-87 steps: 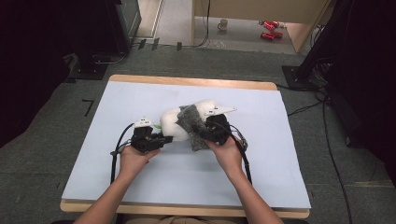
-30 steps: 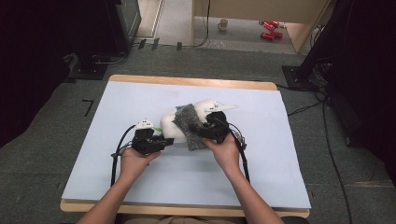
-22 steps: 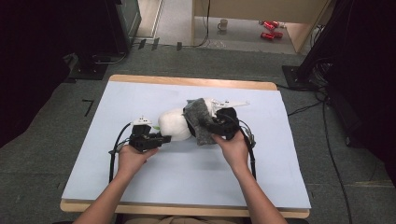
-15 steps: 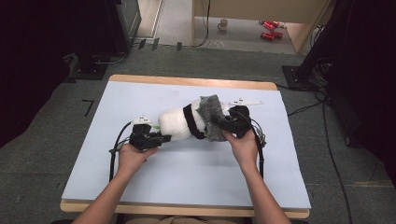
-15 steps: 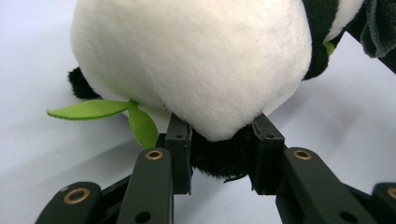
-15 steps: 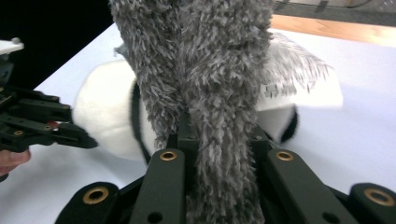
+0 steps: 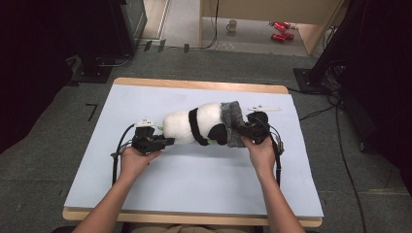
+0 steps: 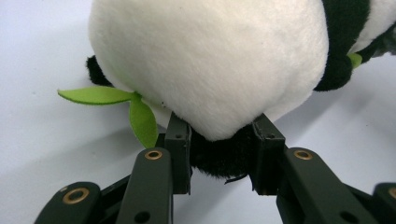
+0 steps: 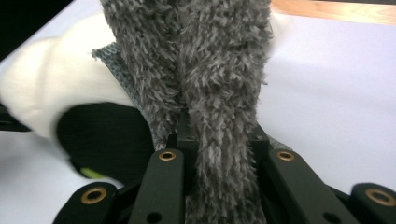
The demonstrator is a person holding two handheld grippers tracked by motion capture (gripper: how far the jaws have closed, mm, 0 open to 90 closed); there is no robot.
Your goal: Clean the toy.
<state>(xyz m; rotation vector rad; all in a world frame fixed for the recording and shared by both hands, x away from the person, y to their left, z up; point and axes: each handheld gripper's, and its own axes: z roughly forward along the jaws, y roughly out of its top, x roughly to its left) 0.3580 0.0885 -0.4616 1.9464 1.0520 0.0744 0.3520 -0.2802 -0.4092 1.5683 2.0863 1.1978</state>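
Left gripper point(image 7: 164, 141): jaws clamped on panda's point(image 7: 194, 127) black foot at 9 o'clock; hold firm.
Right gripper point(image 7: 241, 130): jaws pinching grey sock point(image 7: 232, 121) at 3 o'clock; pull straight, slow.

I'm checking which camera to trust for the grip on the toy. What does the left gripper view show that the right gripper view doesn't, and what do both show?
Left gripper view: green felt leaves beside the black-and-white plush panda, and the left hand-held gripper clamping a black part of the toy. Right gripper view: the fuzzy grey knitted cloth, pinched in the right hand-held gripper, and the table's wooden edge. Both: the panda's white and black plush on the pale blue table cover.
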